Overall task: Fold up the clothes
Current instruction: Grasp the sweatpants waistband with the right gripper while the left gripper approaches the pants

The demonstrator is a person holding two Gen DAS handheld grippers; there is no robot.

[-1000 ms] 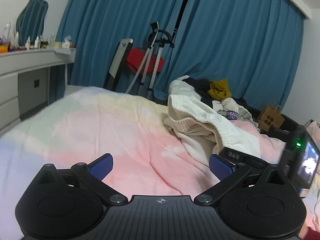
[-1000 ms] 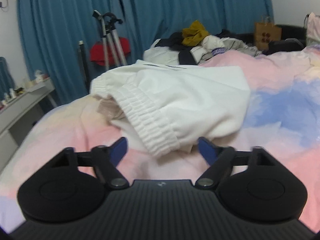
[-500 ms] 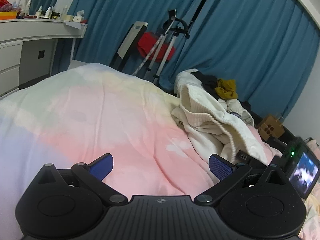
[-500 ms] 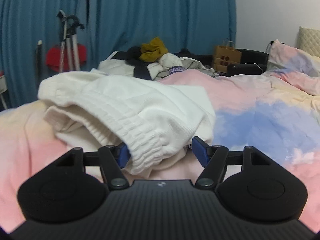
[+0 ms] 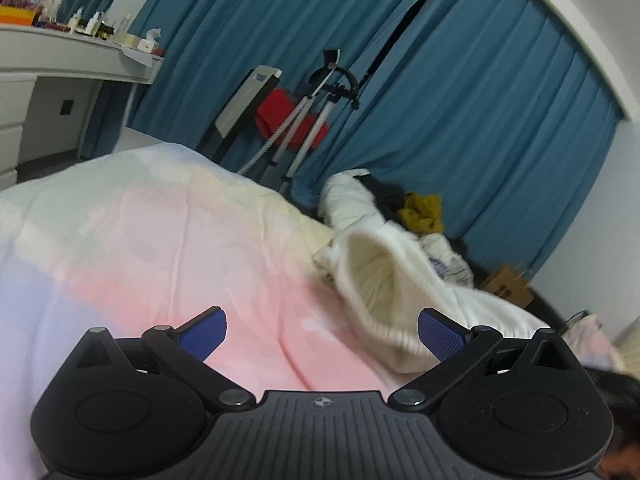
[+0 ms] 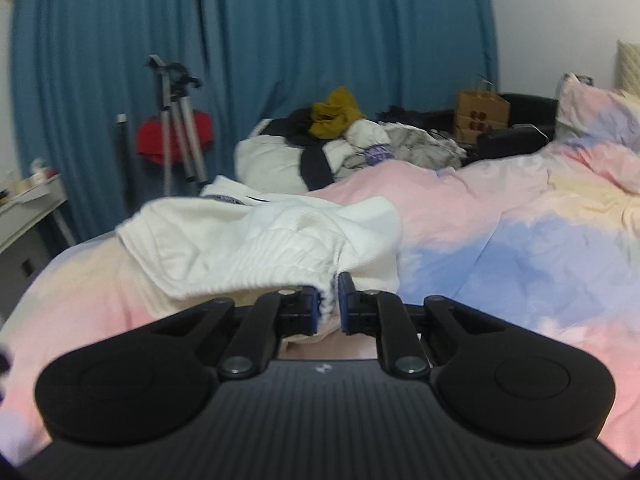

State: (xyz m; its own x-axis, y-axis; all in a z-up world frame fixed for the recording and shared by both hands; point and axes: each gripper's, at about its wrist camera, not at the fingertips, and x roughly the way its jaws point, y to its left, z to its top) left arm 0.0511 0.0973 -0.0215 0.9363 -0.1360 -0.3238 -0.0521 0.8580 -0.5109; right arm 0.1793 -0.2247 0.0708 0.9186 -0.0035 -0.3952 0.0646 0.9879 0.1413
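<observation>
A white knit garment [image 6: 256, 244] with an elastic ribbed hem lies bunched on the pastel bed cover [image 6: 520, 248]. My right gripper [image 6: 329, 300] is shut on the ribbed hem and lifts that edge a little off the bed. In the left wrist view the same garment [image 5: 380, 276] hangs open like a tube, its hem just in front of my right-hand blue pad. My left gripper [image 5: 322, 330] is open and empty above the pink part of the cover [image 5: 160, 248].
A heap of other clothes [image 6: 340, 136] with a mustard piece lies at the bed's far side. A tripod [image 6: 176, 120] and a red item stand by the blue curtains [image 6: 280, 40]. A white dresser [image 5: 52, 80] stands left. A brown paper bag [image 6: 482, 114] and a pillow [image 6: 596, 108] are at the right.
My right gripper closed on the garment's ribbed hem and raised it. The left gripper swung and tilted, staying open; the garment's opening now faces it.
</observation>
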